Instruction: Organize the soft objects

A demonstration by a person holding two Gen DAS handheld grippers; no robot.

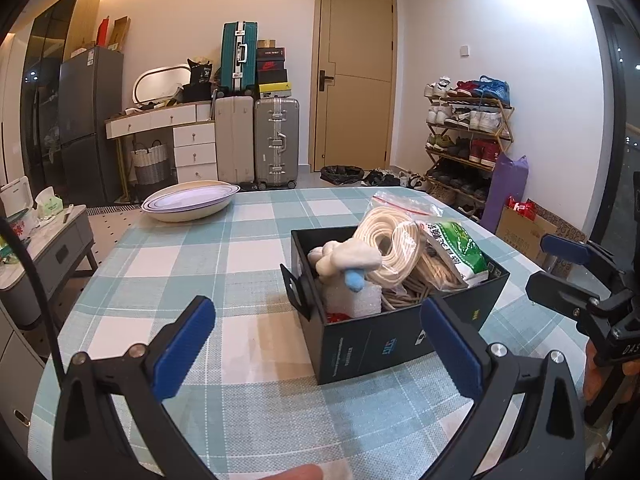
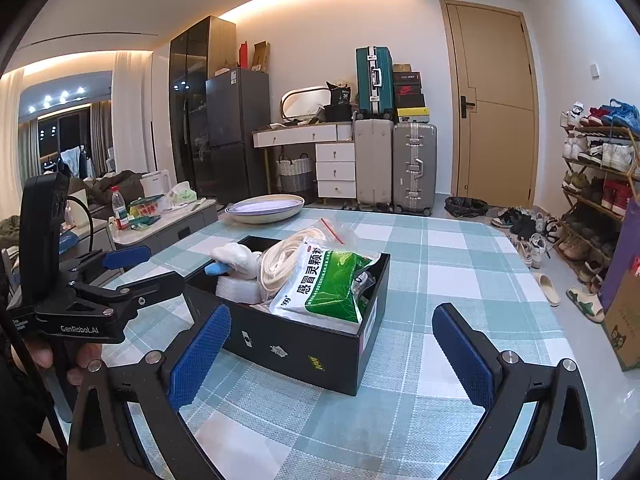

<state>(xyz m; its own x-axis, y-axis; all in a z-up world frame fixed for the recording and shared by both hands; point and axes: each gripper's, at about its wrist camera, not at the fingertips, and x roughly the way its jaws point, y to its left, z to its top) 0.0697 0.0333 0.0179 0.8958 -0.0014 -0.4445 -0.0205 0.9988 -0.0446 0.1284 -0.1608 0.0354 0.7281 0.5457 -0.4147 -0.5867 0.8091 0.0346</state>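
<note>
Standing on the table (image 1: pixel 168 264): box (image 1: pixel 384 340), long axis running away from both grippers, packed with cord (image 1: pixel 384 240), green packet (image 2: pixel 324 292), plush (image 1: pixel 344 260). Left gripper (image 1: pixel 316 348) nearer the box, spread, empty, level. Right gripper (image 2: pixel 332 360) likewise spread, empty.

The white walls are lit warmly from a ceiling strip. A tan door (image 1: pixel 356 76) stands between stacked suitcases (image 1: pixel 256 140) and a shoe rack (image 1: pixel 468 136). A dark fridge (image 2: pixel 236 132) stands beside a white desk (image 2: pixel 316 156).
</note>
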